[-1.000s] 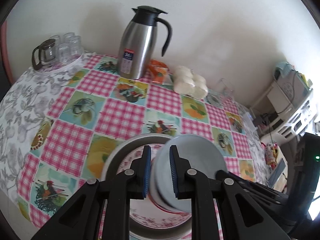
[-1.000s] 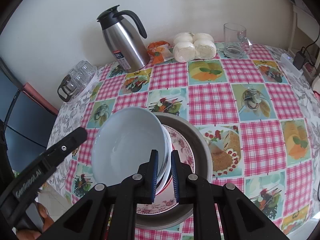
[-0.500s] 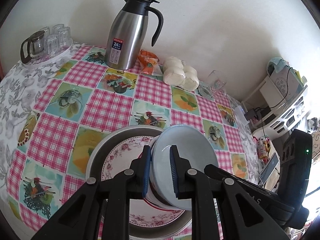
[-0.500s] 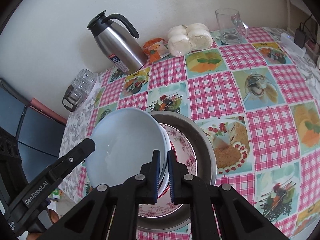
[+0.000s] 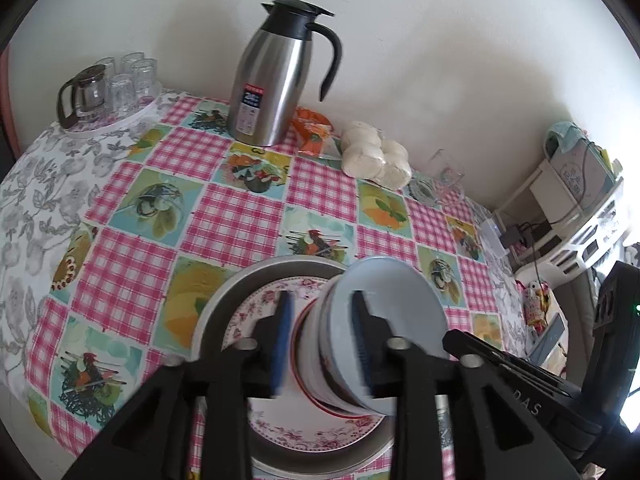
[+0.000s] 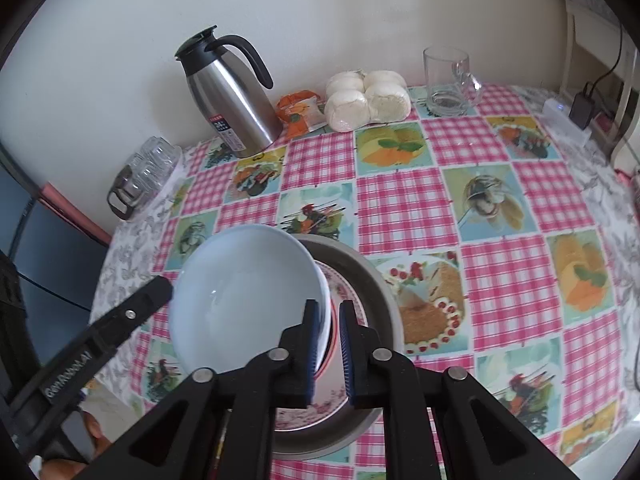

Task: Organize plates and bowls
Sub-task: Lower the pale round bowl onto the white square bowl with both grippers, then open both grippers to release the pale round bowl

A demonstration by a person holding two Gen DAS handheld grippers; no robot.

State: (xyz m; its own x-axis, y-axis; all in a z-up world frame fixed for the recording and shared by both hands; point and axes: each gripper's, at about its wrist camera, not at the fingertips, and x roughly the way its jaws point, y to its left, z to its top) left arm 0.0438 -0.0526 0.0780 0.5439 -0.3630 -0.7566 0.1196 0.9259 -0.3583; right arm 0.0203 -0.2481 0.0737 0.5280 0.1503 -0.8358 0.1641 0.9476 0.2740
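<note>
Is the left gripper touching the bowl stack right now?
Apart. In the left wrist view the left gripper has just been opening: daylight shows between each blue pad and the bowl stack between them.

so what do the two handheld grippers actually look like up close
Both are matte black plastic scissor-style frames with round silver pivot pins. The left gripper and right gripper each carry two flat fingers faced with ribbed blue pads. The side of each shows faint light lettering, too blurred to read. A small green light glows on the right one's body.
</note>
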